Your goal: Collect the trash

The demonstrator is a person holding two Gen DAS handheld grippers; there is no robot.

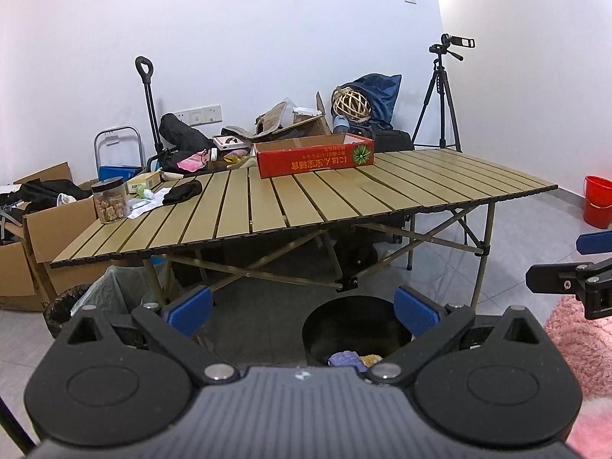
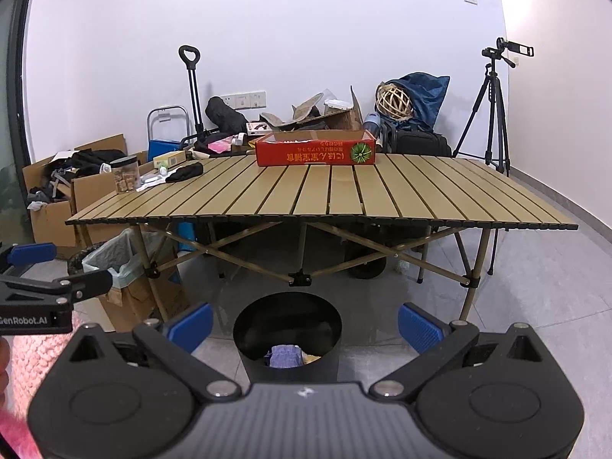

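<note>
Both grippers, left (image 1: 304, 308) and right (image 2: 305, 323), gape empty above the bin (image 2: 287, 329); it holds scraps, bench (image 2: 344, 199) nearly cleared.

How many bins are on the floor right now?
2: a black bin in front of the table holding trash, and a lined bin by the table's left legs. Others may be hidden by clutter.
</note>
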